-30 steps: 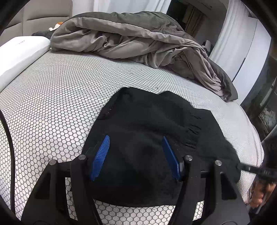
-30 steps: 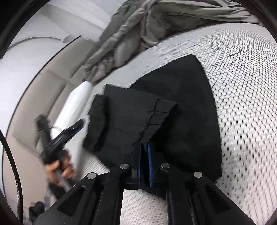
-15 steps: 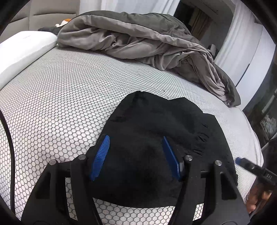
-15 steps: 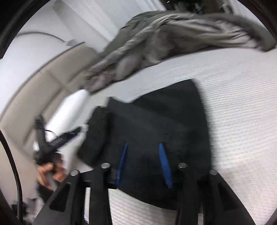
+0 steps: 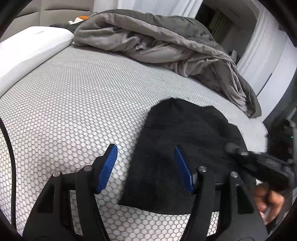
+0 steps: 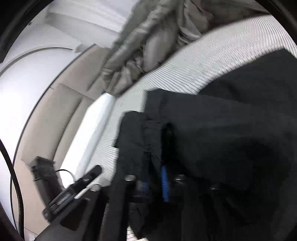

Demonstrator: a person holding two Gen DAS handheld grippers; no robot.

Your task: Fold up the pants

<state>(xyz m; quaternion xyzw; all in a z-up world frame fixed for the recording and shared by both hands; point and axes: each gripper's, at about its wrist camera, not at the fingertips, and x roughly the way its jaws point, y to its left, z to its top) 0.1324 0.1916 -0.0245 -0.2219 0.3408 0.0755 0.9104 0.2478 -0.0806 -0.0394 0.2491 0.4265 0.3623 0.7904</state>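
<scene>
Pants [image 5: 185, 148], black and already doubled over into a compact bundle, lie on the bed [image 5: 74, 96] near its front right corner, on a white cover printed with a small honeycomb pattern. In the left wrist view the left tongs [image 5: 145, 166] hang just above the bed with their blue pads spread apart and nothing between them; the left pad stands over bare cover, the right pad over the near left part of the black cloth. No pad presses on the fabric there.

The right wrist view is blurred. The right tongs [image 6: 155, 183] have their blue pads drawn close together, and black cloth sits bunched around and between them, so they are clamped on an edge of the pants [image 6: 232, 129]. In the left wrist view the same tool shows at the right edge as a dark, smeared shape, with the person's right hand [image 5: 269, 202] gripping its handle below.

A rumpled grey duvet [image 5: 157, 46] is heaped across the far side of the bed, well apart from the pants. A white pillow [image 5: 31, 46] lies at the far left, against a beige padded headboard [image 5: 61, 7]. White curtains [image 5: 259, 48] hang beyond the bed at the right.
</scene>
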